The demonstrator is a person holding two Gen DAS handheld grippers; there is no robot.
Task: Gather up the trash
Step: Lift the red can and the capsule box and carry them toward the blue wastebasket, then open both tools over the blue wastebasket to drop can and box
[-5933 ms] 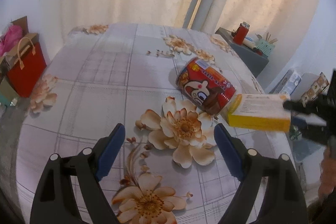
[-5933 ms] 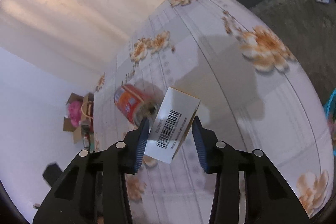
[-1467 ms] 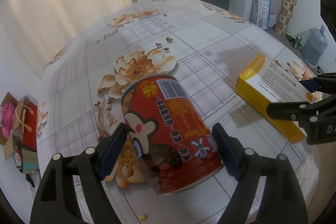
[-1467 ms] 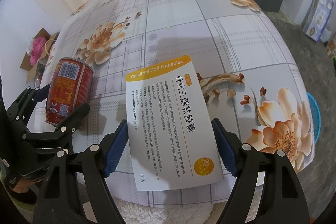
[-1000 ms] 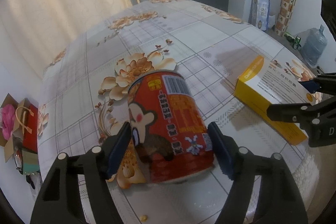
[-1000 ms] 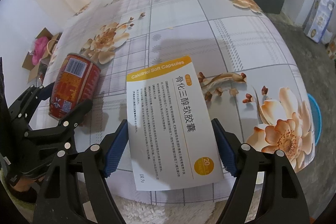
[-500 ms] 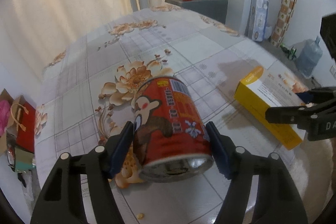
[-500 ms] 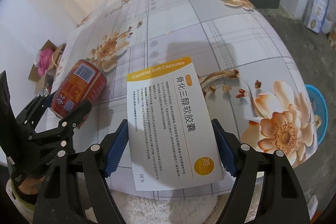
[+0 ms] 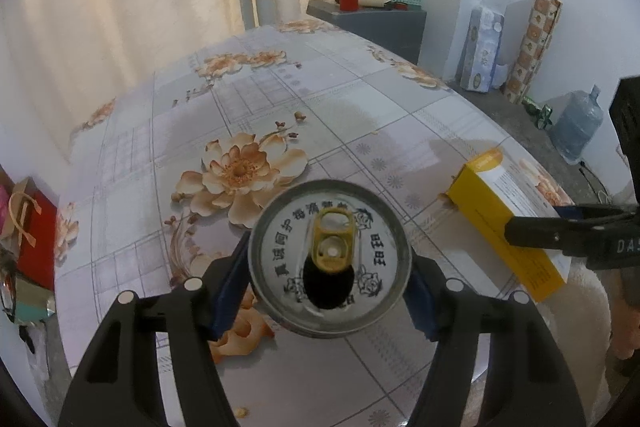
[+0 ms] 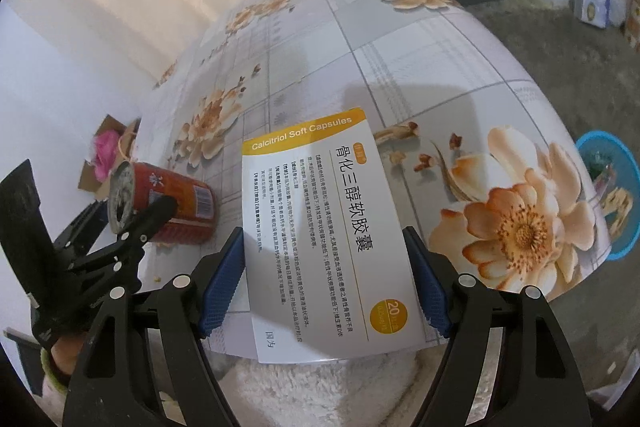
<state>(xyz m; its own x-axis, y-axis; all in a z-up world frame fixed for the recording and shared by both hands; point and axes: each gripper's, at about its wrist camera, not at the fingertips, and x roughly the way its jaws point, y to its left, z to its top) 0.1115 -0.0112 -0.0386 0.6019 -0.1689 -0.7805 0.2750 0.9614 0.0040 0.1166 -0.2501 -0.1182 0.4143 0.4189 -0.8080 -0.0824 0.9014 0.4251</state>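
left gripper (image 9: 328, 291) clamped on red can (image 10: 176, 209), lid end facing camera, raised above floral table (image 9: 360, 115) | right gripper (image 10: 324, 267) level, closed against capsule box (image 10: 328, 219) sides at table edge

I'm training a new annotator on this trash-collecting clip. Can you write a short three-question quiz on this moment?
1. True or false: the left gripper is shut on the red drink can with a silver pull-tab lid.
2. Which words are printed on the yellow band of the white and yellow cardboard medicine box in the right gripper?
3. The blue round basin is: A) on the floral tablecloth; B) on the floor past the table's edge; C) in a gripper.

Key: 1 true; 2 Calcitriol Soft Capsules; 3 B.
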